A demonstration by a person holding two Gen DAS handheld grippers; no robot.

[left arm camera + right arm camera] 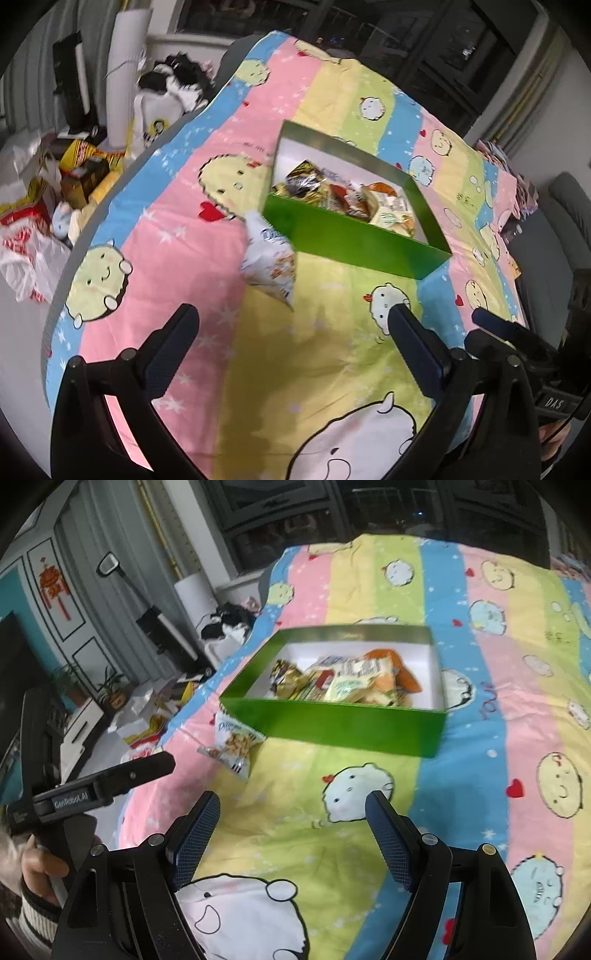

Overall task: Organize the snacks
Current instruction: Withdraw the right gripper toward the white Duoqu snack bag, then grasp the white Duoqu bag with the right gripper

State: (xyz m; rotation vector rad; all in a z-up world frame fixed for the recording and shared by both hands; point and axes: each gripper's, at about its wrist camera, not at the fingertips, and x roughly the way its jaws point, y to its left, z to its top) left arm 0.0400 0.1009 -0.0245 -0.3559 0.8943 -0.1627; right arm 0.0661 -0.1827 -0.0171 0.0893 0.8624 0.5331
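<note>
A shallow green cardboard box [340, 723] with a white inside sits open ahead of the right gripper [291, 805], part filled with a heap of mixed foil snack packets [343, 685]. One white crinkled snack bag [234, 744] lies outside, touching the box's near-left corner.

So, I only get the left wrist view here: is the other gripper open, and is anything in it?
Observer: The right gripper is open and holds nothing; below it is only the bedsheet.
Operator: Who holds the left one?
Observer: A hand with a striped sleeve holds the left gripper.
Operator: Anything on the walls?
Observer: A red hanging ornament, far left.
</note>
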